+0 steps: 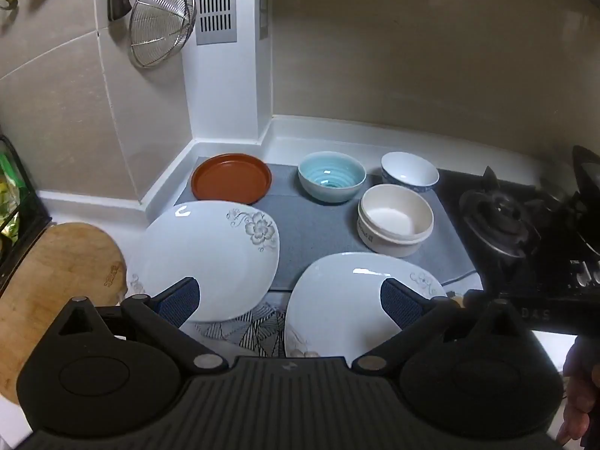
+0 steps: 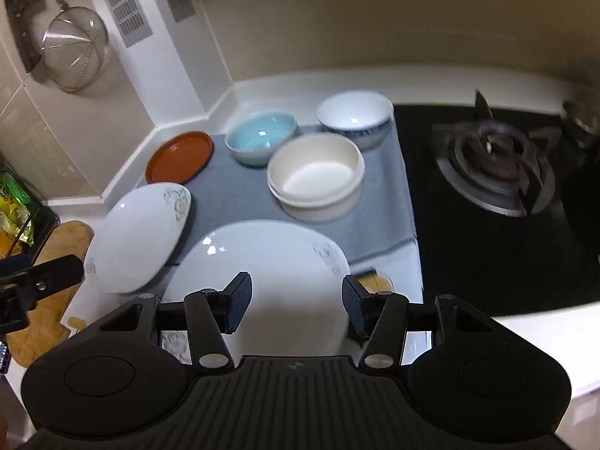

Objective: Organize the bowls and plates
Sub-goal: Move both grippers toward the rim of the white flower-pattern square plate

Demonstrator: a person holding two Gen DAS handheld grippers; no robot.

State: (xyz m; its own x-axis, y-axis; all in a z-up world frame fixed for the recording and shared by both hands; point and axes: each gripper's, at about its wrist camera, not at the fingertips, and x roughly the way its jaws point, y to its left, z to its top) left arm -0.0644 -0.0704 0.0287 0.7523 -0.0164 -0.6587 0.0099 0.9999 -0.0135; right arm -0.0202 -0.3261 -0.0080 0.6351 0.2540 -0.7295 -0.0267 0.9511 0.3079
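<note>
Hovering with both sets of jaws open and empty. Two white plates (image 1: 210, 262) (image 1: 348, 300) and three bowls (image 1: 395, 219) lie unstacked; I judge everything remains.

- Two white plates (image 1: 210, 258) (image 1: 337, 300)
- One brown plate (image 1: 231, 178)
- Three bowls: blue (image 1: 332, 176), white (image 1: 410, 172), cream (image 1: 395, 219)
- One strainer (image 1: 161, 24)
- One cutting board (image 1: 56, 281)

Left hand-held gripper (image 1: 288, 300) jaws spread wide, right hand-held gripper (image 2: 294, 305) jaws half apart, both angled downward
</note>
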